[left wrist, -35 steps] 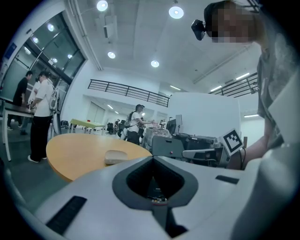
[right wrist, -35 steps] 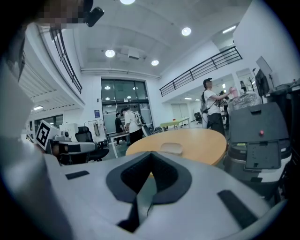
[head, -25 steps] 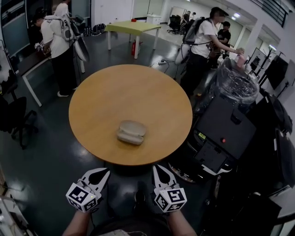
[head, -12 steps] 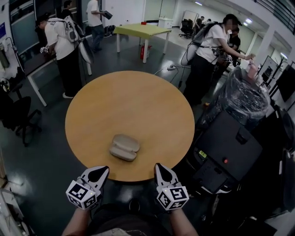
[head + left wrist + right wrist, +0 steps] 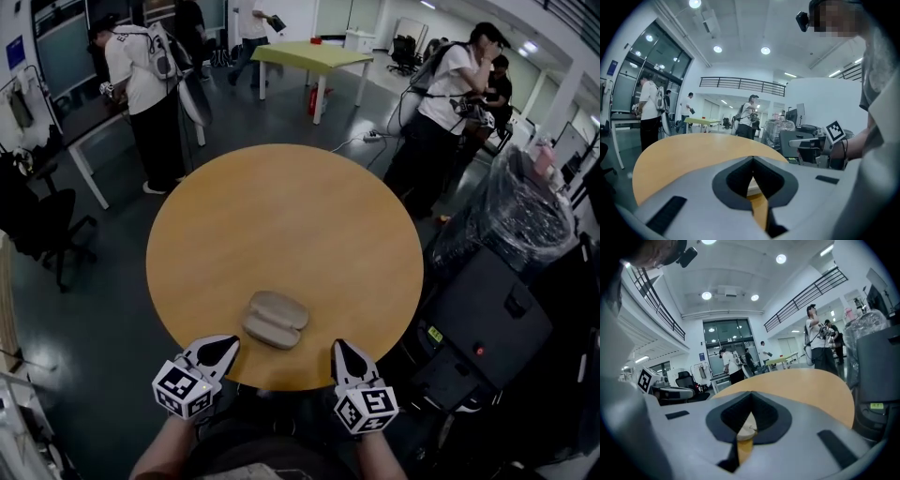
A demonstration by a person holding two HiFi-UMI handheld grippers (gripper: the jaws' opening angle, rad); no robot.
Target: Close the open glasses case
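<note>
The beige glasses case (image 5: 275,319) lies open on the round wooden table (image 5: 281,216), its two halves side by side near the front edge. My left gripper (image 5: 221,348) is shut and empty, just short of the table edge, below and left of the case. My right gripper (image 5: 341,352) is also shut and empty, to the case's lower right. In the left gripper view the jaws (image 5: 753,158) meet at the tip, and a pale sliver of the case (image 5: 754,186) shows through the gap behind. The right gripper view shows the same: jaws (image 5: 751,393) together, case (image 5: 747,430) glimpsed behind.
A black machine with a screen (image 5: 478,333) stands close to the table's right. A plastic-wrapped bin (image 5: 525,206) is behind it. Several people stand beyond the table, near a green table (image 5: 314,56). A black chair (image 5: 37,220) is at the left.
The view has closed in on the table. Both grippers have risen to the table's front edge, on either side of the case. People in the background have shifted.
</note>
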